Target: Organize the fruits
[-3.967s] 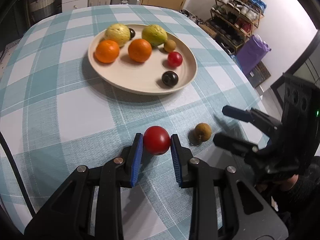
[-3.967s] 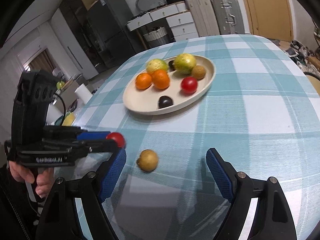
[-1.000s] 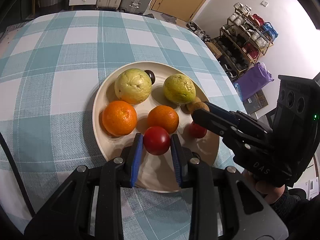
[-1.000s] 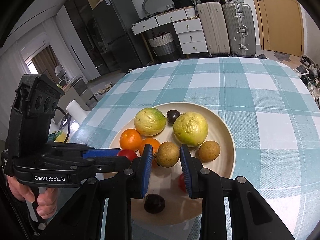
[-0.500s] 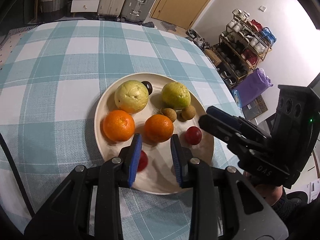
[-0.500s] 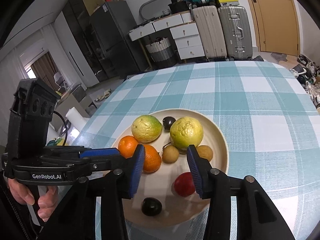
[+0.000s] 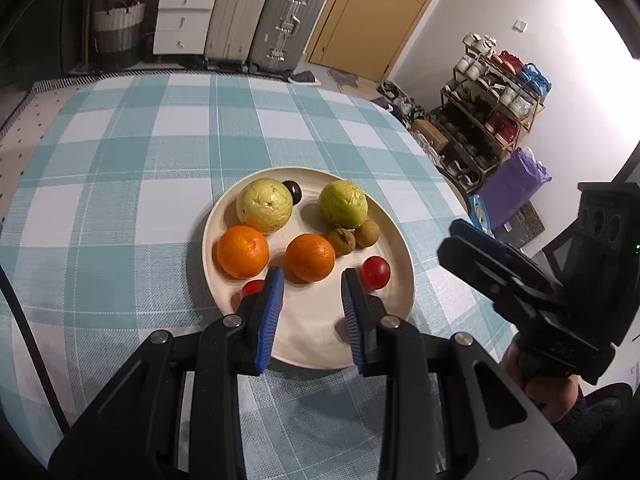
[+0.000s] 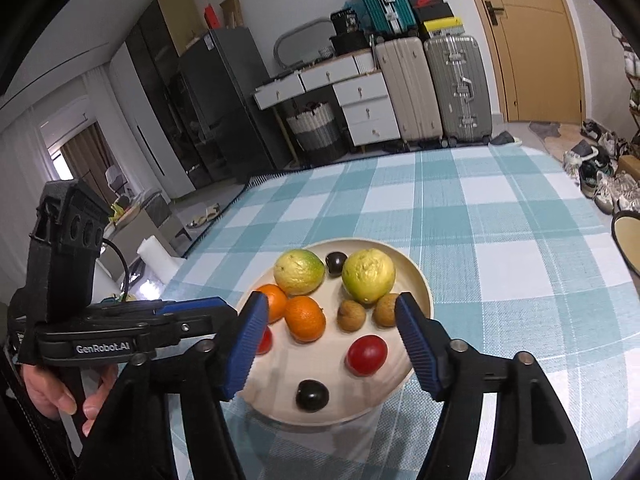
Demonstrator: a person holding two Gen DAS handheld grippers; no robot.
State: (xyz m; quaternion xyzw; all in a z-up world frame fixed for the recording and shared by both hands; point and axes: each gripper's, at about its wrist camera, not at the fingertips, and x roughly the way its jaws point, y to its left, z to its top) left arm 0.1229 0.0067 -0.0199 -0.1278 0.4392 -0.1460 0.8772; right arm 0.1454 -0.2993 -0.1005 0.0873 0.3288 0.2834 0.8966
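A cream plate holds two yellow-green guavas, two oranges, two brown fruits, two red fruits and two dark ones. My left gripper hovers over the plate's near side, its jaws a narrow gap apart with nothing between them. One red fruit lies on the plate, half hidden behind the left finger. My right gripper is above the plate's right side, its jaws opening and empty. The brown fruit rests beside its twin under a guava.
The plate sits on a table with a teal and white checked cloth. A person's hand grips the left tool. Suitcases, drawers and a shoe rack stand beyond the table. A second dish rim shows at the far right.
The red fruit left my left jaws and lies on the plate. My right jaws opened and dropped the brown fruit onto the plate. Both grippers pulled back and up.
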